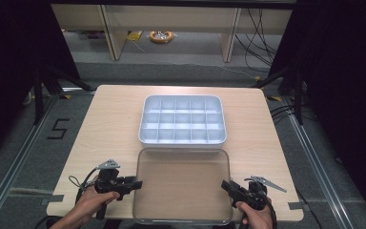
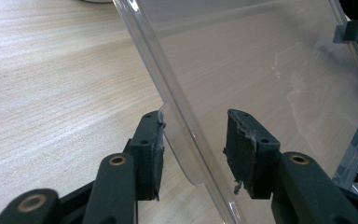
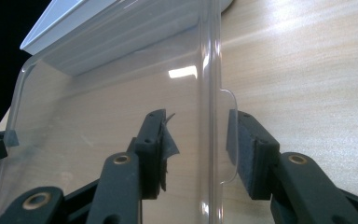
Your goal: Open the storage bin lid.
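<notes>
The clear lid [image 1: 182, 186] is lying flat on the near half of the bench [image 1: 105, 124], just in front of the white compartment tray [image 1: 182, 119], their edges near or touching; which, cannot be told. The left tool [image 1: 137, 183] is straddling the lid's left rim, jaws standing wide on either side of it [image 2: 177, 112], pads not yet pressing. The right tool [image 1: 225, 185] is straddling the right rim at the small tab [image 3: 228, 135], likewise parted and not gripping.

Judgement: the step in hand appears to be taking hold of the lid at both sides, presumably to carry it onto the tray. To do it well, both tools should be closing squarely on the rim at matching positions and together, since thin clear plastic is likely to flex or slip if one side leads.

The bench is pale wood grain, level, bare around the items. Dark curtains are flanking the station; a grey floor, pale furniture [image 1: 171, 21] and trailing cables [image 1: 259, 43] are lying beyond.
</notes>
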Action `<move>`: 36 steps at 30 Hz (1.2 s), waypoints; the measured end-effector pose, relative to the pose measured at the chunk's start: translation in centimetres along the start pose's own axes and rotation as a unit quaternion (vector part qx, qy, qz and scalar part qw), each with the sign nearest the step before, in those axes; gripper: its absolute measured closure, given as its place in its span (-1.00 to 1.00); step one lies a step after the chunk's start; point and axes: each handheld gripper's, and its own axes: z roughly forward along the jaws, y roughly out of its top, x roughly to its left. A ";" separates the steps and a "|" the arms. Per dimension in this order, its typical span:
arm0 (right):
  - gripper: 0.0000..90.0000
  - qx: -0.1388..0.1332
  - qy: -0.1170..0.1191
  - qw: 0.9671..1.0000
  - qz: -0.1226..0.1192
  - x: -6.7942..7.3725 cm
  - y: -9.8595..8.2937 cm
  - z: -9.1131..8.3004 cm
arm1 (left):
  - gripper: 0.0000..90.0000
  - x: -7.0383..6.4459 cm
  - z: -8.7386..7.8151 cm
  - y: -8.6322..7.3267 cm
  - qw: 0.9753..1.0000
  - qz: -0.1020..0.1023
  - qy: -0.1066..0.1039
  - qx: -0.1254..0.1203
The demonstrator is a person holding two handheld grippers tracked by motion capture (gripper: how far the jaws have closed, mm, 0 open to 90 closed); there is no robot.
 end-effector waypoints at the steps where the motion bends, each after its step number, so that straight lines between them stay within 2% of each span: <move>1: 0.30 0.013 0.003 0.999 0.038 0.5 0.0 -0.3 | 0.25 0.0 0.0 0.0 1.000 0.002 0.000 0.000; 2: 0.29 0.007 0.007 1.000 0.014 0.1 0.0 -0.1 | 0.25 0.1 0.1 0.0 1.000 0.002 0.001 0.002; 3: 0.29 0.004 0.003 1.000 0.011 -0.1 0.0 0.1 | 0.25 0.1 0.2 0.0 1.000 0.001 -0.002 0.005; 4: 0.29 0.008 0.007 1.000 0.013 -0.2 -0.1 0.1 | 0.24 0.2 0.2 0.0 1.000 0.000 -0.001 0.006; 5: 0.29 0.012 0.004 0.999 0.031 0.1 -0.1 0.1 | 0.24 0.2 0.3 0.0 1.000 0.000 0.000 0.008; 6: 0.29 0.006 0.005 1.000 0.012 -0.3 -0.1 0.3 | 0.23 0.2 0.3 -0.1 1.000 -0.001 -0.002 0.011; 7: 0.28 0.024 -0.004 0.999 0.046 0.2 -0.1 0.3 | 0.22 0.2 0.4 -0.1 1.000 -0.001 -0.001 0.012; 8: 0.27 0.016 -0.002 1.000 0.012 -0.2 0.0 0.5 | 0.22 0.2 0.4 -0.1 1.000 0.000 -0.002 0.012; 13: 0.25 0.016 -0.004 1.000 0.018 0.0 0.0 0.6 | 0.18 0.1 0.5 -0.2 1.000 0.009 0.008 0.016; 14: 0.25 0.027 -0.009 0.999 0.031 0.2 0.0 0.6 | 0.17 0.1 0.6 -0.2 1.000 0.011 0.008 0.019; 15: 0.25 0.013 -0.008 1.000 0.005 -0.2 0.0 0.8 | 0.16 0.0 0.5 -0.2 1.000 0.013 0.016 0.021; 16: 0.24 0.020 -0.005 1.000 0.007 -0.2 0.0 0.8 | 0.16 0.0 0.6 -0.2 1.000 0.014 0.014 0.020; 17: 0.24 0.016 -0.009 1.000 0.001 -0.2 0.0 0.8 | 0.16 0.0 0.6 -0.2 0.999 0.020 0.017 0.022; 18: 0.23 0.024 -0.009 1.000 0.015 0.0 0.0 0.8 | 0.15 -0.1 0.6 -0.2 0.999 0.022 0.022 0.019; 19: 0.22 0.029 -0.016 0.999 0.018 0.1 0.0 0.8 | 0.15 -0.1 0.6 -0.1 0.999 0.032 0.028 0.022; 20: 0.22 0.029 -0.011 0.999 0.018 0.3 -0.1 0.8 | 0.24 -0.2 0.6 -0.2 0.998 0.041 0.038 0.018; 21: 0.22 0.029 -0.011 0.999 0.018 0.3 -0.1 0.8 | 0.24 -0.2 0.6 -0.2 0.997 0.054 0.048 0.020; 22: 0.22 0.020 -0.011 1.000 -0.008 0.0 0.0 1.0 | 0.27 -0.2 0.7 -0.2 0.997 0.062 0.045 0.019; 23: 0.21 0.020 -0.011 1.000 -0.012 0.1 0.0 1.0 | 0.27 -0.4 0.8 -0.1 0.999 0.040 0.032 0.017; 24: 0.25 0.032 -0.028 0.999 0.012 0.8 -0.2 1.0 | 0.22 -0.5 0.8 -0.1 0.998 0.043 0.033 0.019; 25: 0.22 0.039 -0.029 0.999 0.024 1.1 -0.2 0.9 | 0.22 -0.6 0.8 -0.2 0.998 0.053 0.037 0.019; 26: 0.22 0.017 -0.034 0.998 -0.046 0.1 -0.1 1.4 | 0.22 -0.6 0.8 -0.2 0.998 0.054 0.039 0.021; 27: 0.20 0.021 -0.035 0.998 -0.044 0.2 -0.1 1.3 | 0.20 -0.5 0.9 -0.2 0.998 0.053 0.040 0.023; 28: 0.17 0.015 -0.041 0.998 -0.046 0.2 -0.1 1.4 | 0.20 -0.6 0.7 -0.2 0.997 0.042 0.053 0.032; 29: 0.19 0.020 -0.043 0.998 -0.045 0.3 0.1 1.1 | 0.21 -0.6 0.7 -0.2 0.998 0.032 0.043 0.026; 30: 0.17 0.006 -0.039 0.997 -0.069 -0.2 0.3 1.1 | 0.20 -0.5 0.7 -0.2 0.998 0.026 0.044 0.029; 31: 0.17 0.006 -0.039 0.997 -0.069 -0.2 0.3 1.1 | 0.20 -0.4 0.7 -0.2 0.999 0.026 0.037 0.027; 32: 0.17 0.003 -0.038 0.998 -0.052 0.1 0.3 0.9 | 0.20 -0.3 0.8 -0.1 0.998 0.040 0.039 0.019; 33: 0.16 0.001 -0.035 0.998 -0.046 0.3 0.2 0.9 | 0.18 -0.2 0.7 -0.1 0.998 0.045 0.040 0.023; 34: 0.14 0.010 -0.038 0.999 -0.020 0.8 0.2 0.7 | 0.15 -0.3 0.7 -0.1 0.999 0.034 0.040 0.014; 35: 0.13 0.019 -0.032 0.999 0.008 1.2 0.2 0.4 | 0.12 -0.7 0.5 -0.2 0.999 -0.007 0.031 0.023; 36: 0.12 0.007 -0.030 0.999 -0.011 1.0 0.2 0.6 | 0.09 -0.6 0.5 -0.2 0.999 -0.003 0.030 0.015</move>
